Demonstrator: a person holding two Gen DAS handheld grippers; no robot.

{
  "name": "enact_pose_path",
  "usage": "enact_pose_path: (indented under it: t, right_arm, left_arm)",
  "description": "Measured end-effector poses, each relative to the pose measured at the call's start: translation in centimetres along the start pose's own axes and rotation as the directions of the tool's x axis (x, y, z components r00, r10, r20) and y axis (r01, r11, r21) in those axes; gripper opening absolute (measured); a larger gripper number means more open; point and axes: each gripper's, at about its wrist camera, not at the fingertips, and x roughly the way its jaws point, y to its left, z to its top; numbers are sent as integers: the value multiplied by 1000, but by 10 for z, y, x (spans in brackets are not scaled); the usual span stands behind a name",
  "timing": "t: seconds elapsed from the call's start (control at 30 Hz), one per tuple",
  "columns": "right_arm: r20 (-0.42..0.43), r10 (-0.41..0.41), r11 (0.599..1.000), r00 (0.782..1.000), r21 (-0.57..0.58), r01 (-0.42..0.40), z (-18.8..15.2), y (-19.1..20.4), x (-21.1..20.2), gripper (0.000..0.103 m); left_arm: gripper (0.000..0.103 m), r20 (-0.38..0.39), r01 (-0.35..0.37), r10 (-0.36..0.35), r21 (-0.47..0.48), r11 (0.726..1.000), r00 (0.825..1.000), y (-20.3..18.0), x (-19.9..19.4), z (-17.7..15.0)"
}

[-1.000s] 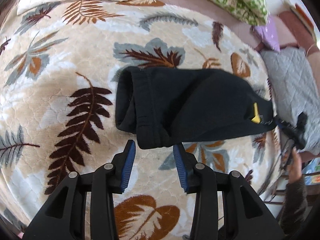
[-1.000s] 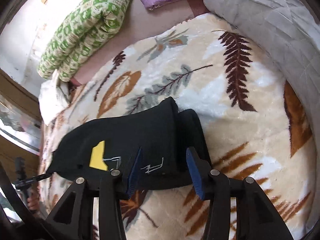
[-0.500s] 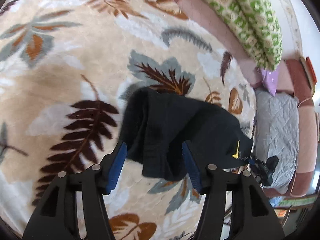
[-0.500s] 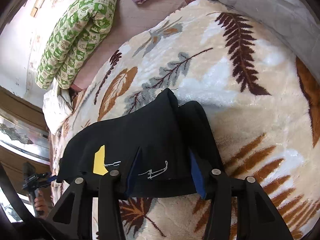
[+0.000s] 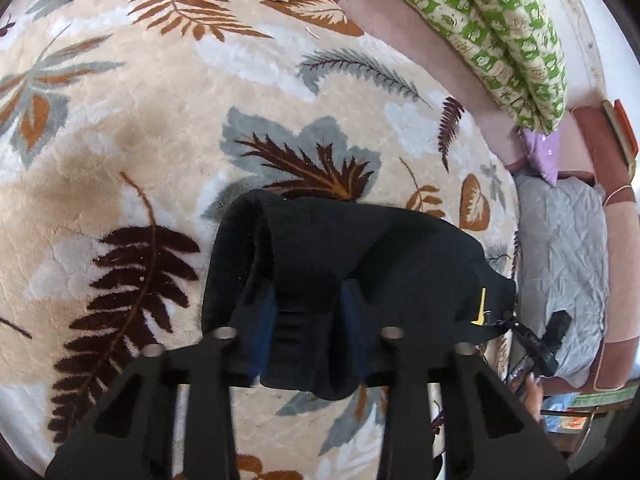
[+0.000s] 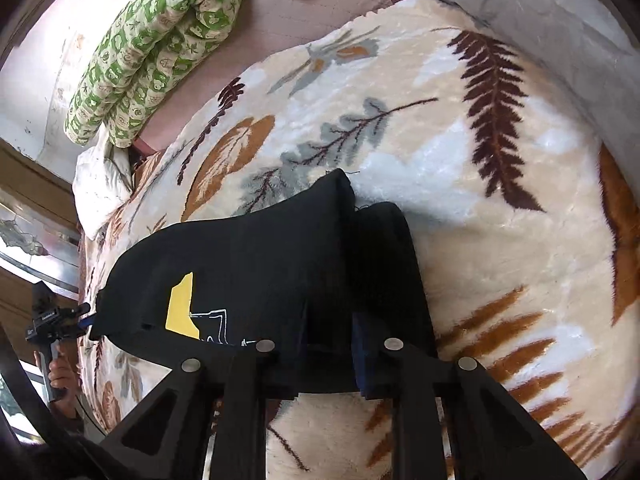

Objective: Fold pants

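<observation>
Black folded pants (image 5: 360,264) on leaf-print blanket (image 5: 120,152), left gripper (image 5: 308,320) and right gripper (image 6: 330,332) each clamped on a near edge, yellow patch (image 6: 182,308), white lettering unreadable

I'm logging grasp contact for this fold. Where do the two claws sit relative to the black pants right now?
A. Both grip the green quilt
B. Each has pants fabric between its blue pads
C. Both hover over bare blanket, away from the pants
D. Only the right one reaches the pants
B: the left claw and the right claw each have an edge of the black pants between their blue pads.
</observation>
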Motion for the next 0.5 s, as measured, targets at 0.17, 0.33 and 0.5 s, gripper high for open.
enact_pose_path:
  t: [0.17, 0.33, 0.5]
  right_arm:
    - [16, -9, 999, 1000, -53, 9, 0, 13, -11, 15]
    - [33, 8, 997, 999, -76, -6, -3, 19, -27, 14]
    - [61, 3, 999, 998, -43, 0, -12, 4, -44, 13]
  left_arm:
    - [24, 28, -5, 6, -20, 1000, 1000, 5, -11, 3]
    - [25, 22, -43, 43, 9, 999, 999, 4, -17, -1]
    - [25, 0, -95, 95, 29, 995, 995, 3, -12, -6]
